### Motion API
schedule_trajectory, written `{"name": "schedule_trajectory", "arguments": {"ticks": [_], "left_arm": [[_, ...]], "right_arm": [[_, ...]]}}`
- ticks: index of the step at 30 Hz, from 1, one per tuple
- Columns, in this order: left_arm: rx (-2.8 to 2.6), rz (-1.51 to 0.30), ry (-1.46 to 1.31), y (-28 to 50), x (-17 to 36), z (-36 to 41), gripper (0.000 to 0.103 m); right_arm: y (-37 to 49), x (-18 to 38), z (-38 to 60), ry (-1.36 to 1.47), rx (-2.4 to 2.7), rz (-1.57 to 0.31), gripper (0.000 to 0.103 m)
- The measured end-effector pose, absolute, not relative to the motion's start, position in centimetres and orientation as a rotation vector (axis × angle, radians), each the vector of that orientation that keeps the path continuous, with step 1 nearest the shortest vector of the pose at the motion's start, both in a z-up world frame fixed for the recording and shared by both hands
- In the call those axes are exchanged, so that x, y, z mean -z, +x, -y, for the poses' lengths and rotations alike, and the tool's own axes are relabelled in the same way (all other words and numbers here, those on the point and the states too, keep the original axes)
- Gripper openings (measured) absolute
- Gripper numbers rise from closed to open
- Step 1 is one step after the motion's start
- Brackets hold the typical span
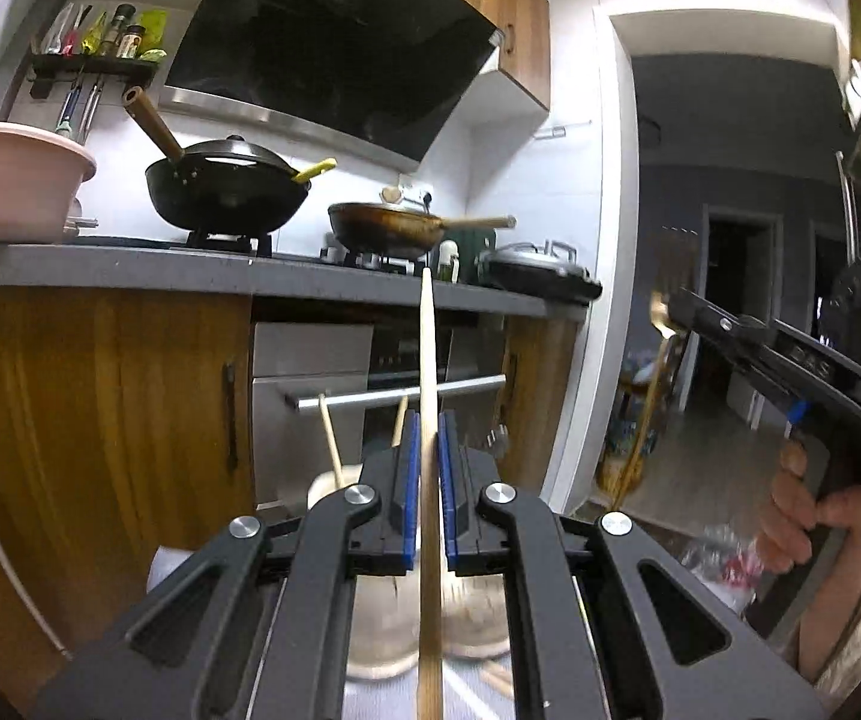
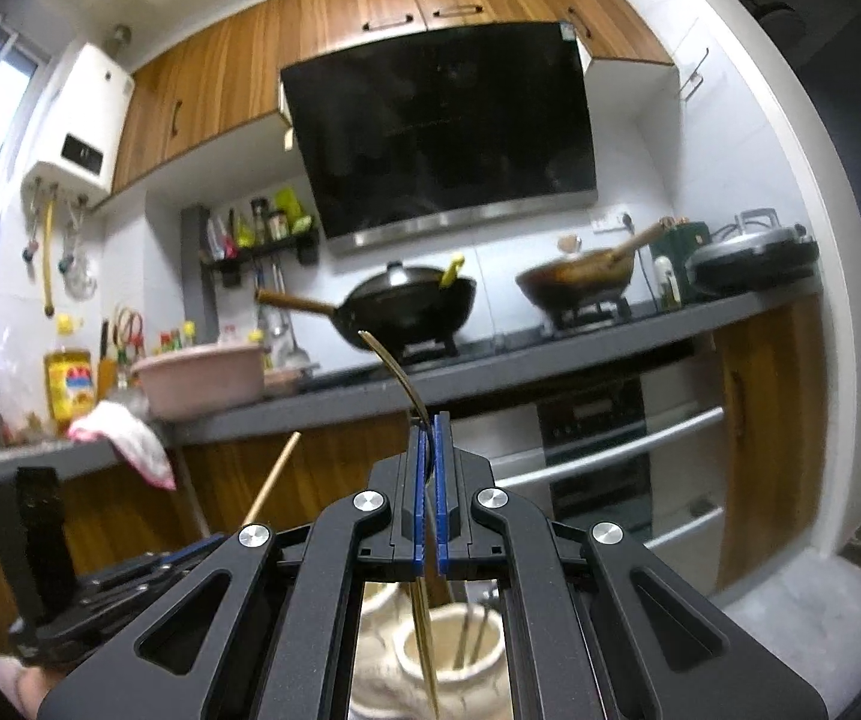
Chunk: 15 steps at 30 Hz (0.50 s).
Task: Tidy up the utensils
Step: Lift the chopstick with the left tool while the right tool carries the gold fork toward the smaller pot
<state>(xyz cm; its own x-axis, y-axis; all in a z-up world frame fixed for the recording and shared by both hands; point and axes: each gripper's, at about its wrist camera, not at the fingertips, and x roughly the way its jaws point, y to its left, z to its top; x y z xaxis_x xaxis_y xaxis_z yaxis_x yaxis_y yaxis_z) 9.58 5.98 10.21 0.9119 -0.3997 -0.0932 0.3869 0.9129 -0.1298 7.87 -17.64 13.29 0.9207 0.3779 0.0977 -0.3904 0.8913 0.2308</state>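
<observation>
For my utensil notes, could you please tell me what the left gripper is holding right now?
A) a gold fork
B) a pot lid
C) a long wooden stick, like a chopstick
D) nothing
C: the left gripper has its blue pads shut on a long wooden stick, while the gold fork is clamped in the right gripper.

Two claws were in view, the left claw (image 1: 428, 420) clamped on one wooden chopstick (image 1: 427, 360) and the right claw (image 2: 429, 420) clamped on one gold fork (image 2: 397, 369). Below them stood two cream holders (image 2: 454, 642), and two more chopsticks (image 1: 330, 443) stuck up from one of them. On the grey surface (image 2: 490, 369) sat two woks (image 2: 409, 300), one pink basin (image 2: 199, 375) and one lidded grey pan (image 2: 751, 258).
</observation>
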Motion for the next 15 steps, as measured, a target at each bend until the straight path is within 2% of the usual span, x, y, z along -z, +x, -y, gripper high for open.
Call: {"name": "schedule_trajectory", "arguments": {"ticks": [6,15], "left_arm": [[0.428,-0.123,-0.208,14.5,-11.0,-6.3,0.006],[0.372,-0.081,-0.169,18.4,-9.9,-4.6,0.006]], "right_arm": [[10.7,-13.4,18.0,0.312,-0.384,0.071,0.004],[14.2,-11.5,18.0,0.334,-0.414,0.028,0.004]]}}
